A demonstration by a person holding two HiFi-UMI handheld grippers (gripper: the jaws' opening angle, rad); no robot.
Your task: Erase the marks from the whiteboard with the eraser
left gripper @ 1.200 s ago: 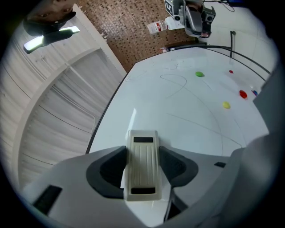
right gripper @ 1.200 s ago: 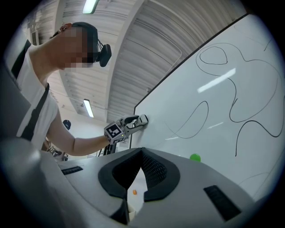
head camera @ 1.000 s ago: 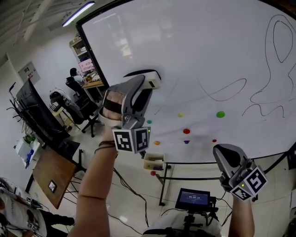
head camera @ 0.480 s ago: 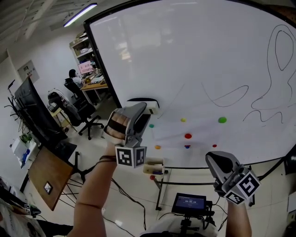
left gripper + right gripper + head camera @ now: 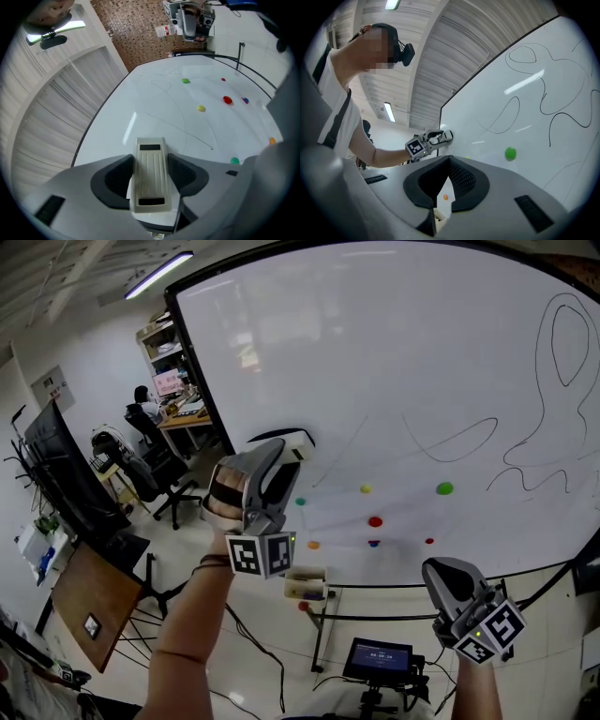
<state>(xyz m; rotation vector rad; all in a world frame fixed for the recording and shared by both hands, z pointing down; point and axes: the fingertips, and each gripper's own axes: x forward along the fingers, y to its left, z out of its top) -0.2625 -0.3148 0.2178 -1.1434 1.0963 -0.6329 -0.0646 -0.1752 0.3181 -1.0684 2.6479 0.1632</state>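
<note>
Cream eraser (image 5: 150, 178) clamped in our left hand-held gripper (image 5: 281, 451), at whiteboard's (image 5: 394, 352) 8 o'clock edge; our right hand-held gripper (image 5: 449, 159) closed, empty.

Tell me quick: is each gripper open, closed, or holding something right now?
Left gripper: closed on the eraser.
Right gripper: closed, nothing in it.

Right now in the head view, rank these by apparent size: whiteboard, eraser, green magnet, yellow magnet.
1. whiteboard, by far the largest
2. eraser, only partly visible
3. green magnet
4. yellow magnet, a little smaller than the green one
</note>
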